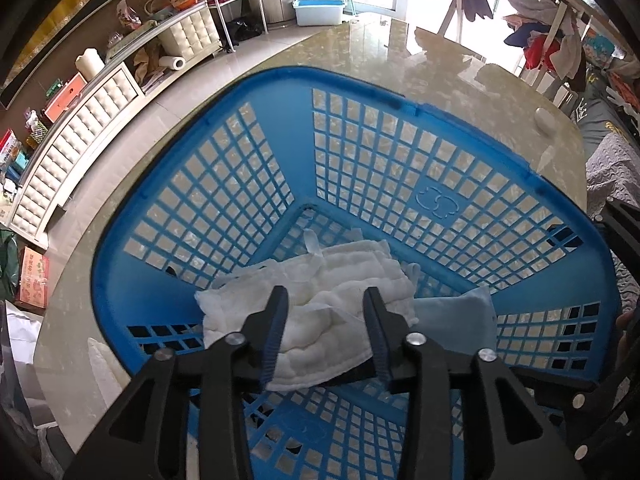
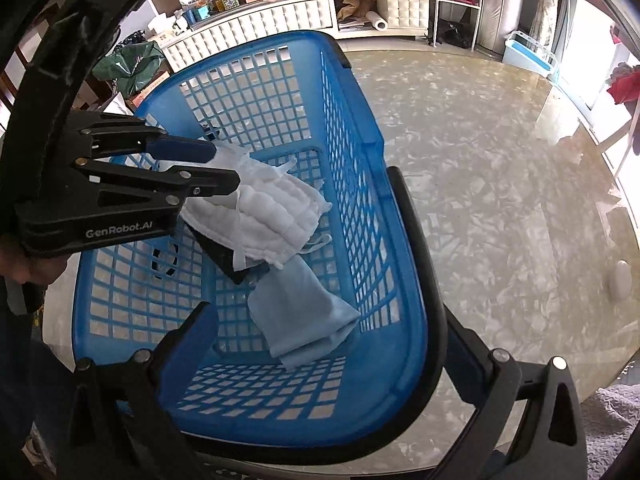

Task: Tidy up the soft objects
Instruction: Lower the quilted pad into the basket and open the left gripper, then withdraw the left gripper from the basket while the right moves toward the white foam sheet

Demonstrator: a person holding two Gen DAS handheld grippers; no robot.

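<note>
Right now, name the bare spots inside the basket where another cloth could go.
Free: the blue basket floor along the wall nearest the left gripper, and the near corner beside the light blue cloth. Crowded: the middle, where the white quilted cloth lies over a dark item, touching the light blue cloth.

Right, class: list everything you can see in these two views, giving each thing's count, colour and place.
basket: one, blue, on the table
quilted cloth: one, white, in the basket
smooth cloth: one, pale blue, in the basket beside the white one
dark item: one, black, under the quilted cloth, mostly hidden
table: one, beige marbled
oval object: one, white, on the table apart from the basket
cabinet: one, white, along the wall
tub: one, pale blue, by the window
left gripper: one, black, fingers apart over the quilted cloth
right gripper: one, black, straddling the basket's near rim; grip unclear
hand: one, behind the left gripper
</note>
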